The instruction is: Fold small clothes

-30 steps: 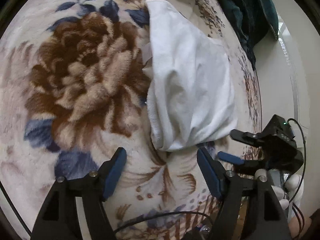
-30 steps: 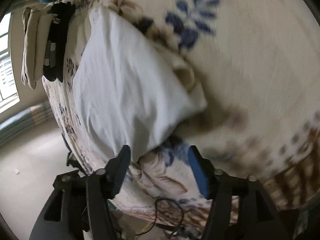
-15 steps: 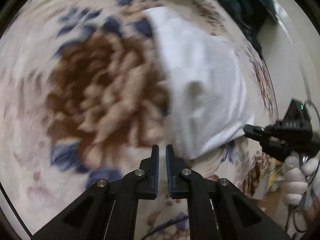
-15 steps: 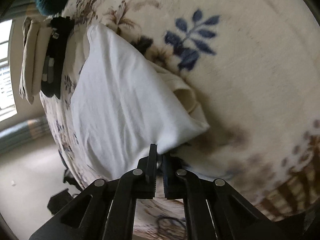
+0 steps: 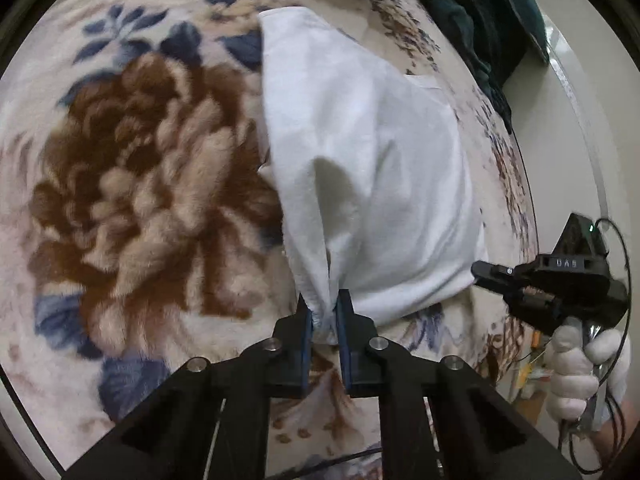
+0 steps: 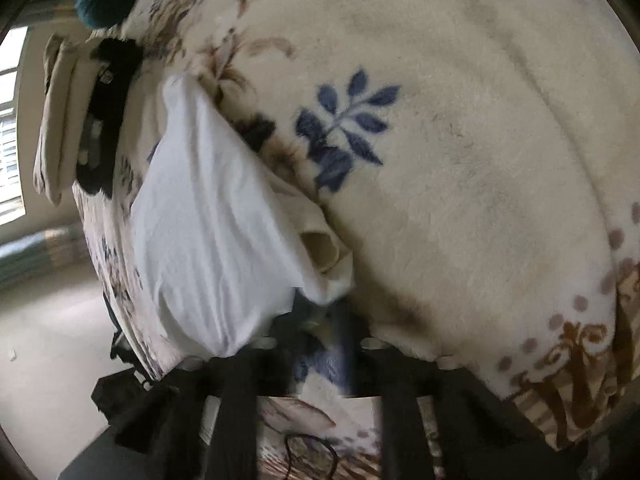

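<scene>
A white garment lies folded on a floral fleece blanket. My left gripper is shut on the garment's near left corner, which bunches between the fingers. The right gripper shows in the left wrist view at the garment's near right corner, held by a white-gloved hand. In the right wrist view the garment lies left of centre, and my right gripper is blurred, its fingers apart at the garment's near edge with a cream inner fold just ahead.
Dark teal cloth lies at the bed's far right. A beige folded stack and a black item sit at the far left edge in the right wrist view. The blanket edge and floor lie to the left.
My left gripper moved right and shut on the garment's near left corner. My right gripper, shut half a second ago, now has its fingers apart and blurred.
</scene>
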Demonstrator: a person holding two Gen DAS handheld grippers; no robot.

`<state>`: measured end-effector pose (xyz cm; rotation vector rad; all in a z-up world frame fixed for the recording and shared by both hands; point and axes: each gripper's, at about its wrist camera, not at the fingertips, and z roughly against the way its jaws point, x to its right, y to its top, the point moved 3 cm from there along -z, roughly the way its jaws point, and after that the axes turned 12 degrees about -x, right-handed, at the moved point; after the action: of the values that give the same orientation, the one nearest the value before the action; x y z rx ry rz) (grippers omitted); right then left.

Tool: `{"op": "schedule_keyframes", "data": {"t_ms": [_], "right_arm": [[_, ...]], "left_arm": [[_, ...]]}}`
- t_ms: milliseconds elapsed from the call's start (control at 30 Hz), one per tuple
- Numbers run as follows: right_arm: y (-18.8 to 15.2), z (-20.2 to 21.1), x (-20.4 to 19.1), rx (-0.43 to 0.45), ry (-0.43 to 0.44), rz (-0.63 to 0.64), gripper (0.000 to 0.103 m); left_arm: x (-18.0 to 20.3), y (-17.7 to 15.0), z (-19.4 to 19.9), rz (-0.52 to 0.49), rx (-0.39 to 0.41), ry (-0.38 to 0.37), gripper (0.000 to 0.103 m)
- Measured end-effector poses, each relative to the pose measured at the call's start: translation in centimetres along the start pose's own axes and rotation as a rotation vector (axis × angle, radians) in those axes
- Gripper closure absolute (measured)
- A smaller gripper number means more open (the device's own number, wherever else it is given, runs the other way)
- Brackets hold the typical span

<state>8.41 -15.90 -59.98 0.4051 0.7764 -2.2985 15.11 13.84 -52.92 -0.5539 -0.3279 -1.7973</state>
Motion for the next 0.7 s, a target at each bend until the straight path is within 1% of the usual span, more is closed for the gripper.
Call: {"op": "schedule_keyframes", "data": {"t_ms": [33, 100, 167, 200, 233, 267, 300, 333, 367, 400, 433, 467, 500, 533, 567, 600, 633, 667, 700], "right_arm": [[0.1, 0.1, 0.0, 0.017, -0.012, -0.002, 0.097], [0.2, 0.4, -0.4, 0.041, -0.047, 0.018, 0.098], [0.2, 0.5, -0.9, 0.047, -0.072, 0.032, 0.098], [0.2, 0.5, -1.0, 0.048, -0.086, 0.039, 0.098], [0.3, 0.4, -1.2, 0.047, -0.095, 0.048, 0.098], [0.3, 0.5, -1.4, 0.048, -0.108, 0.058, 0.098], [0.4, 0.6, -1.5, 0.049, -0.114, 0.062, 0.098], [0.5, 0.7, -1.6, 0.047, -0.11, 0.066, 0.098], [0.5, 0.9, -1.5, 0.048, -0.106, 0.064, 0.098], [0.6, 1.0, -1.5, 0.041, -0.099, 0.067, 0.098], [0.7, 0.9, -1.5, 0.015, -0.086, 0.078, 0.098], [0.8, 0.8, -1.5, -0.011, -0.068, 0.083, 0.097], [0.8, 0.8, -1.5, -0.025, -0.056, 0.081, 0.096], [1.0, 0.9, -1.2, -0.052, -0.034, 0.076, 0.09], [1.0, 1.2, -0.9, -0.061, -0.017, 0.076, 0.084], [1.1, 1.8, -0.5, -0.049, -0.007, 0.074, 0.061], [1.1, 2.4, -0.2, -0.029, -0.012, 0.07, 0.045], [1.1, 3.0, 0.1, -0.016, -0.014, 0.068, 0.045], [1.2, 3.3, 0.3, -0.016, -0.011, 0.068, 0.045]], "left_arm": [[0.5, 0.0, 0.3, -0.054, -0.007, 0.016, 0.096], [0.6, 0.1, 0.8, -0.107, -0.02, 0.042, 0.097], [0.7, 0.2, 1.1, -0.176, -0.049, 0.08, 0.097], [0.7, 0.2, 1.0, -0.217, -0.075, 0.102, 0.099], [0.6, 0.3, 1.1, -0.251, -0.088, 0.143, 0.099], [0.1, 0.4, 1.2, -0.284, -0.093, 0.214, 0.1], [-0.7, 0.6, 1.2, -0.279, -0.118, 0.224, 0.1], [-1.6, 0.8, 1.3, -0.248, -0.146, 0.197, 0.1], [-2.8, 1.1, 1.6, -0.182, -0.158, 0.155, 0.098], [-3.8, 1.3, 2.1, -0.108, -0.15, 0.096, 0.097], [-4.5, 1.3, 2.4, -0.036, -0.145, 0.024, 0.093], [-5.4, 1.0, 2.7, 0.072, -0.141, -0.095, 0.069], [-5.9, 0.6, 2.8, 0.167, -0.13, -0.207, 0.031], [-6.1, -0.1, 2.9, 0.253, -0.106, -0.315, 0.024], [-6.1, -0.6, 2.9, 0.308, -0.088, -0.397, 0.024], [-5.8, -1.3, 2.3, 0.389, -0.076, -0.524, 0.024], [-5.4, -1.8, 1.5, 0.464, -0.066, -0.611, 0.024], [-5.2, -2.0, 0.9, 0.51, -0.054, -0.664, 0.024], [-4.9, -2.1, -0.3, 0.581, -0.031, -0.732, 0.024]]}}
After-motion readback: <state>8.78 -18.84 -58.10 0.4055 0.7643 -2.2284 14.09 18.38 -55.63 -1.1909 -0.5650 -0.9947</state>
